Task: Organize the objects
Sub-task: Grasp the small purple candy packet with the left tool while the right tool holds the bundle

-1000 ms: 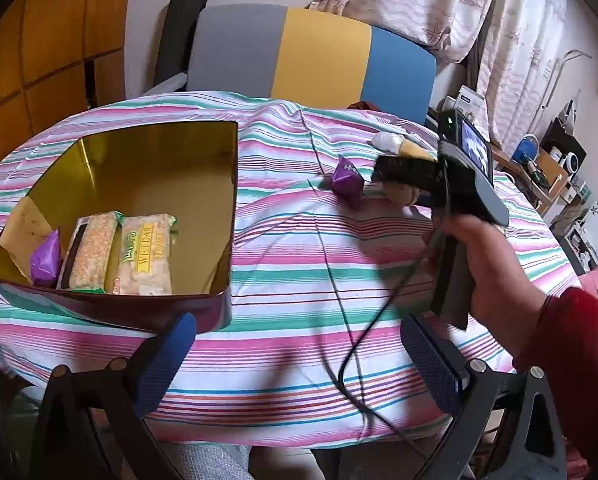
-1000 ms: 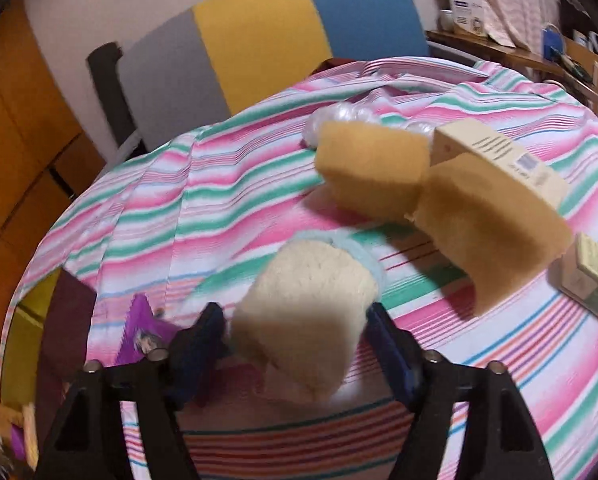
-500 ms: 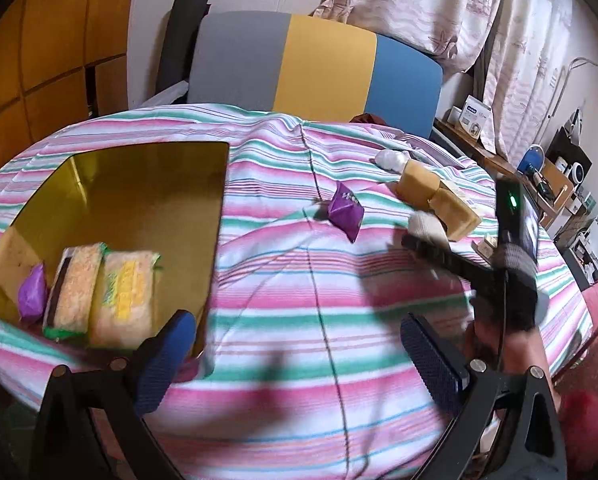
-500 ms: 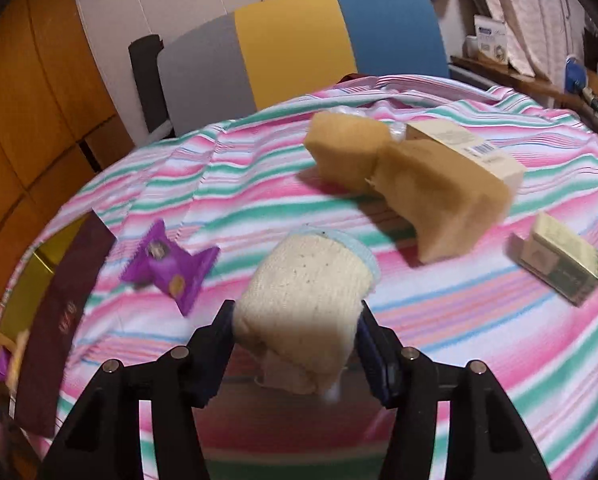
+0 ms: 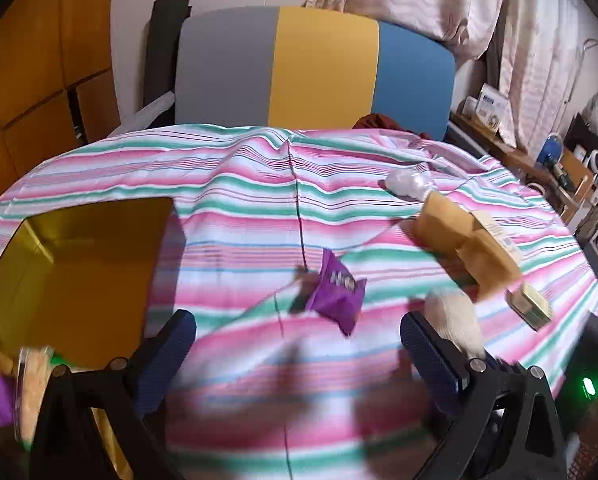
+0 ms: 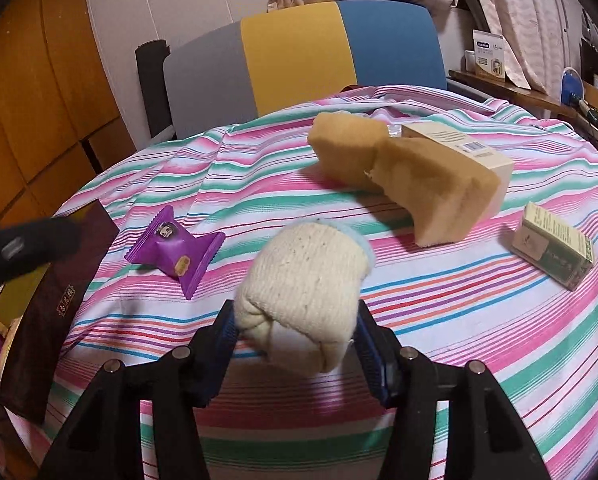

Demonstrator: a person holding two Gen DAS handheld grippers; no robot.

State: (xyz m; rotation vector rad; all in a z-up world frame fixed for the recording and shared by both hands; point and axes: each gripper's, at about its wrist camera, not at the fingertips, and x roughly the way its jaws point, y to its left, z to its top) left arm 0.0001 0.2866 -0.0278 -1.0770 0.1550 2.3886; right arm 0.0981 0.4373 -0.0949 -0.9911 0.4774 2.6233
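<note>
My right gripper (image 6: 295, 332) is shut on a rolled cream sock (image 6: 303, 284) and holds it just above the striped tablecloth (image 6: 459, 304). The sock also shows in the left wrist view (image 5: 455, 320), beside the right fingertip. My left gripper (image 5: 299, 344) is open and empty, with a purple candy packet (image 5: 337, 288) just ahead between its fingers; the packet also shows in the right wrist view (image 6: 175, 250). A gold-lined tin box (image 5: 79, 264) holding wrapped snacks (image 5: 31, 376) sits at the left.
Two tan sponges (image 6: 403, 176) lean on a cream carton (image 6: 459, 148) at the right. A small green box (image 6: 553, 252) lies near the right edge. A clear plastic wad (image 5: 409, 182) lies behind. A grey, yellow and blue chair (image 5: 315, 68) stands behind the table.
My right gripper has closed on the sock and drawn back toward the table's near edge. My left gripper has swung right and forward, from over the tin box toward the purple packet.
</note>
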